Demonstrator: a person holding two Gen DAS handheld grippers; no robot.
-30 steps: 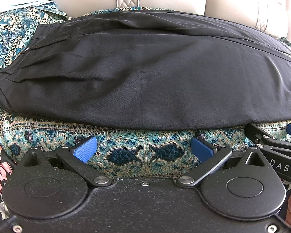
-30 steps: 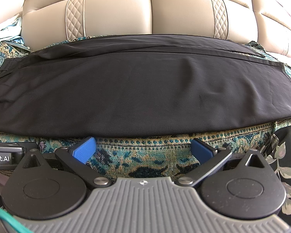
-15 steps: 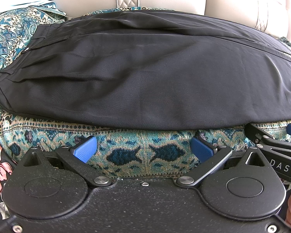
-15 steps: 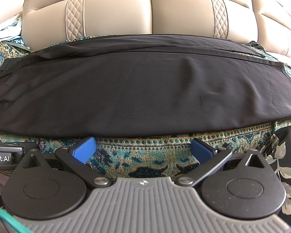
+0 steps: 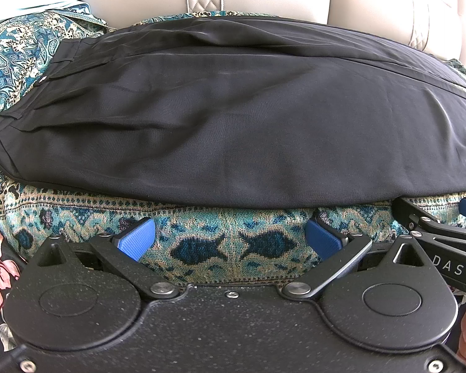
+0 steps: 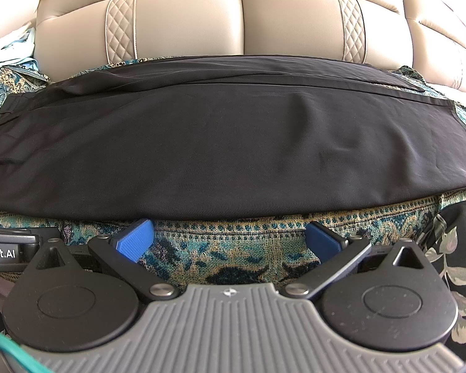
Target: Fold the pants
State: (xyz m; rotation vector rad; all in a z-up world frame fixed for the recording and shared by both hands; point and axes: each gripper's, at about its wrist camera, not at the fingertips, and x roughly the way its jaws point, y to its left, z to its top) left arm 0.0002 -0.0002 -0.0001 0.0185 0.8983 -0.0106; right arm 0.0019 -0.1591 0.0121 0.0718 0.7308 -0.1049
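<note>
Black pants lie lengthwise across a sofa seat, one leg folded over the other, waistband at the left, hems at the right. My left gripper is open just short of the pants' near edge, its blue pads empty over the patterned cover. My right gripper is also open, holding nothing, in front of the pants' near edge further right. In the left wrist view the right gripper shows at the right edge; in the right wrist view the left gripper shows at the left edge.
A teal and beige patterned cover drapes the seat under the pants. The beige leather sofa backrest rises behind. A pale cloth lies at the far left. Floral dark fabric sits at the lower right.
</note>
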